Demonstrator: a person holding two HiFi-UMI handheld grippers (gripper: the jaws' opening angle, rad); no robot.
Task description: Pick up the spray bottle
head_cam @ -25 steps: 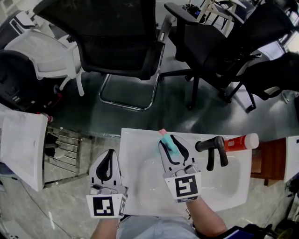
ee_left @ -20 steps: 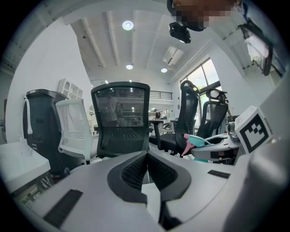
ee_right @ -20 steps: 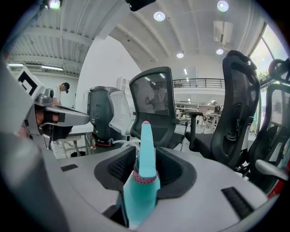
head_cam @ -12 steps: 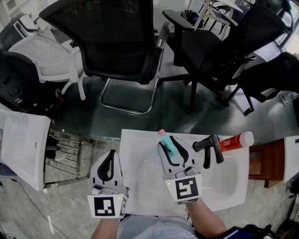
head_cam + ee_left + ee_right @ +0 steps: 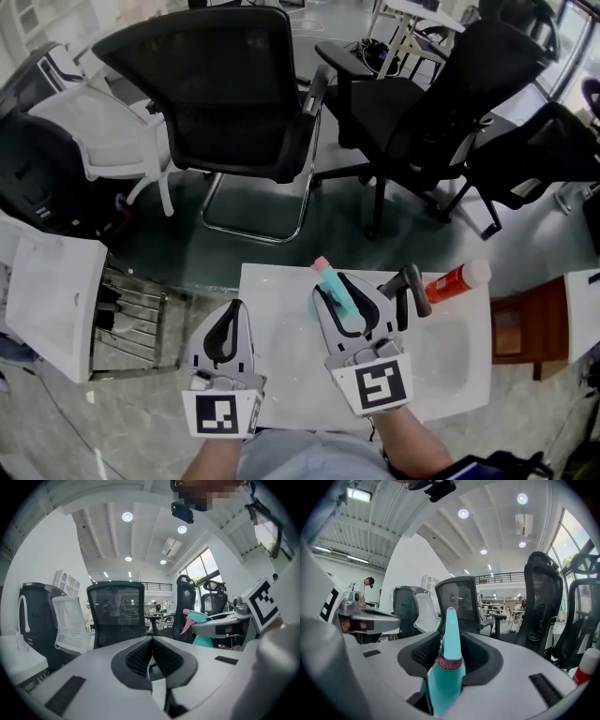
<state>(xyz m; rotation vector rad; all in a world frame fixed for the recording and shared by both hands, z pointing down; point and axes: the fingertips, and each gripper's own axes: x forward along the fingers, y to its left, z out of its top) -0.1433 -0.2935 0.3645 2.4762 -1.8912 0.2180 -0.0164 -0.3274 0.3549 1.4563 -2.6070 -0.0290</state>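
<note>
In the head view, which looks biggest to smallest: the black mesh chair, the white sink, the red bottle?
Largest: black mesh chair, though barely.
Then: white sink.
Smallest: red bottle.

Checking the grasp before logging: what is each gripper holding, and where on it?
Right gripper is shut on the teal spray bottle at its neck, below the spray head. Left gripper holds nothing, jaws together.

Two grippers are counted: the left gripper (image 5: 232,309) at 7 o'clock and the right gripper (image 5: 336,291) at 5 o'clock. One teal spray bottle (image 5: 341,300) and one red bottle (image 5: 450,278) are seen. Four black chairs (image 5: 220,84) (image 5: 422,112) (image 5: 553,150) (image 5: 37,178) and one white chair (image 5: 103,141) are counted from 9 to 2 o'clock.
</note>
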